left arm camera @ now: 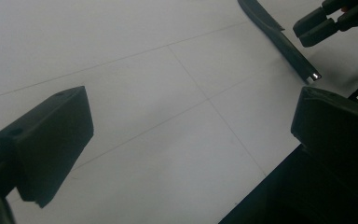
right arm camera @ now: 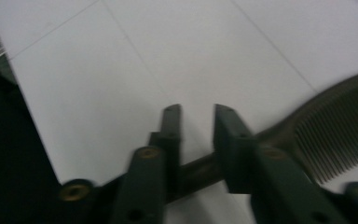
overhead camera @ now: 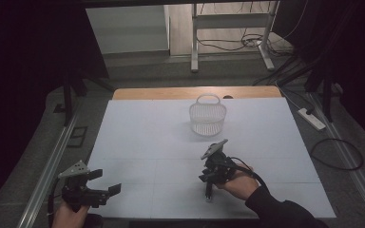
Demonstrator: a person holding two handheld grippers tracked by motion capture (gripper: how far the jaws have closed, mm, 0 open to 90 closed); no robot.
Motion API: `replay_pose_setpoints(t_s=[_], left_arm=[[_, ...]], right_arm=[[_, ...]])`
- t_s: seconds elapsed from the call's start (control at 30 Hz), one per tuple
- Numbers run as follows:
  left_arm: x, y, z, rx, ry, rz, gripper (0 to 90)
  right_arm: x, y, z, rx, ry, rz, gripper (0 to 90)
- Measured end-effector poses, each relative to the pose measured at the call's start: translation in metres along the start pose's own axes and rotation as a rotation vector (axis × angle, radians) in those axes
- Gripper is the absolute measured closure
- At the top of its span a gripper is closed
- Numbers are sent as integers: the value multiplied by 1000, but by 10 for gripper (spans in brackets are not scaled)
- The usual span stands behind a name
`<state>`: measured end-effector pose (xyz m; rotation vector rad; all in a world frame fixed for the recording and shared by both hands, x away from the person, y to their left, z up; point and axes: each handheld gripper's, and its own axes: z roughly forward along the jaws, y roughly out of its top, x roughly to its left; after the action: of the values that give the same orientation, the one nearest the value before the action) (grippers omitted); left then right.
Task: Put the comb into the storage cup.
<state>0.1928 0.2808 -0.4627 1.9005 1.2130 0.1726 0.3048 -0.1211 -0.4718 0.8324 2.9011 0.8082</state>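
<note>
White tabletop (overhead camera: 138, 137) — comb (right arm camera: 335, 130) near edge

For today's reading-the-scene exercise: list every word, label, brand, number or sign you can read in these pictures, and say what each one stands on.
None can be read: no print shows on the white table cover, the basket, the comb, the left gripper or the right gripper.
The power strip on the floor is too small and dim to tell whether it bears any marking.
</note>
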Motion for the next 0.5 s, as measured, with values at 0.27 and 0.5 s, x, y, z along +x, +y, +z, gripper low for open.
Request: replay_pose_setpoints(t_s=[0.27,0.5], left_arm=[[0,0,0,0,-1,0,0],[1,0,0,0,-4,-2,0]], right_arm=[[1,3,2,-11,-16,-16,894],[2,1,9,12,-52,-42,894]])
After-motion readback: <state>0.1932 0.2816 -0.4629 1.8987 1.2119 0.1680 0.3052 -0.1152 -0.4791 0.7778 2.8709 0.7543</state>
